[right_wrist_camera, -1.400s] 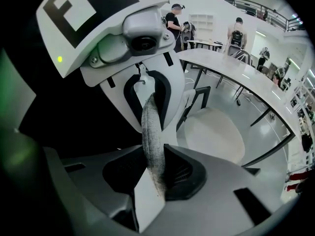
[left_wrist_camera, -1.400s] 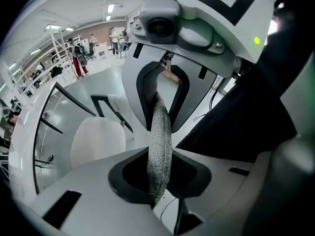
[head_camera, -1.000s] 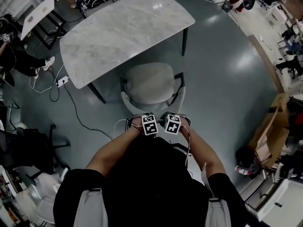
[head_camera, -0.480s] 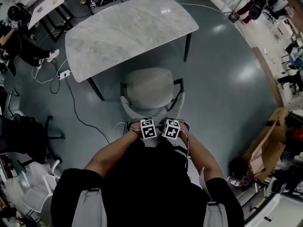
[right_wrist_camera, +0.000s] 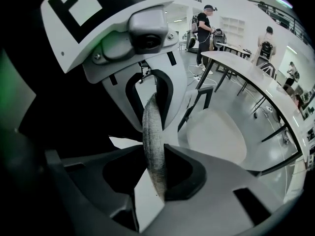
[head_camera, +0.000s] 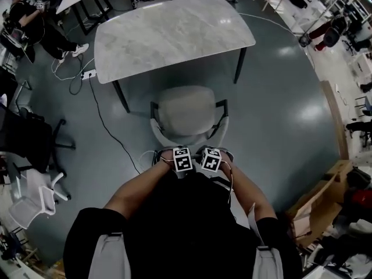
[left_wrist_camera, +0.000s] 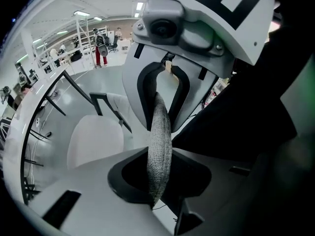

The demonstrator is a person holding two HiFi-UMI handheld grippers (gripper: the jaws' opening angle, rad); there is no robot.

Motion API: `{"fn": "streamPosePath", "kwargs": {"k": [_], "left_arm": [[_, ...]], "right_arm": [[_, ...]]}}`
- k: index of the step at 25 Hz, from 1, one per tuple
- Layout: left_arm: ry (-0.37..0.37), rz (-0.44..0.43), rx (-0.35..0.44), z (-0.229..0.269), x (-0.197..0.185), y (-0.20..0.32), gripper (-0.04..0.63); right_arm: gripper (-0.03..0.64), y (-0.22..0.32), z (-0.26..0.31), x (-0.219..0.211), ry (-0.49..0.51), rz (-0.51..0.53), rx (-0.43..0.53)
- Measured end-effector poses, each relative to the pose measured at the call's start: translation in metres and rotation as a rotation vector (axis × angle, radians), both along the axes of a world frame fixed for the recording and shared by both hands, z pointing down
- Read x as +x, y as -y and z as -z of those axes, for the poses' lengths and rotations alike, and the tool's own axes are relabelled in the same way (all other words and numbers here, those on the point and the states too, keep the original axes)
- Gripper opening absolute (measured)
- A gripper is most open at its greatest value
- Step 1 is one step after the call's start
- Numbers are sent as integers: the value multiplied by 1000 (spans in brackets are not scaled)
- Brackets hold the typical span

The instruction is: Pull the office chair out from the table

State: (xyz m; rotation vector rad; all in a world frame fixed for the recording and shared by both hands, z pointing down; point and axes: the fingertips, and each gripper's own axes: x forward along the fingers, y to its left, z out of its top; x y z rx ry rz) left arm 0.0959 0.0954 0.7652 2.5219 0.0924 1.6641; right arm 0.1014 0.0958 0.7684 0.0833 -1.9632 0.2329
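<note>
The grey office chair (head_camera: 189, 114) stands on the floor just in front of the marble-topped table (head_camera: 174, 31), its seat outside the table's edge. My left gripper (head_camera: 179, 151) and right gripper (head_camera: 214, 151) sit side by side on the top of the backrest (head_camera: 160, 137). In the left gripper view my left gripper (left_wrist_camera: 158, 181) is shut on the grey fabric edge of the backrest (left_wrist_camera: 160, 132). In the right gripper view my right gripper (right_wrist_camera: 155, 176) is shut on the same backrest edge (right_wrist_camera: 151, 127). Each view shows the other gripper just beyond.
A black cable (head_camera: 107, 135) runs over the floor left of the chair. A black office chair (head_camera: 26, 141) and a white chair (head_camera: 29, 202) stand at the left. People sit at the far left (head_camera: 35, 16). Cardboard boxes (head_camera: 317, 205) lie at the right.
Both grippers have come back toward me with the backrest in them. The chair has rolled away from the table, so the gap between seat and tabletop has grown.
</note>
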Motion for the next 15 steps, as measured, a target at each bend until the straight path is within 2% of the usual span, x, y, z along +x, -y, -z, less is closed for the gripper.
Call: {"fn": "streamPosePath", "kwargs": {"k": [6, 15], "left_arm": [[-7, 45, 7, 1, 6, -5, 95], [-3, 59, 1, -1, 27, -22, 95]], "right_arm": [[106, -6, 0, 6, -2, 30, 14], [106, -20, -4, 30, -13, 55, 30]]}}
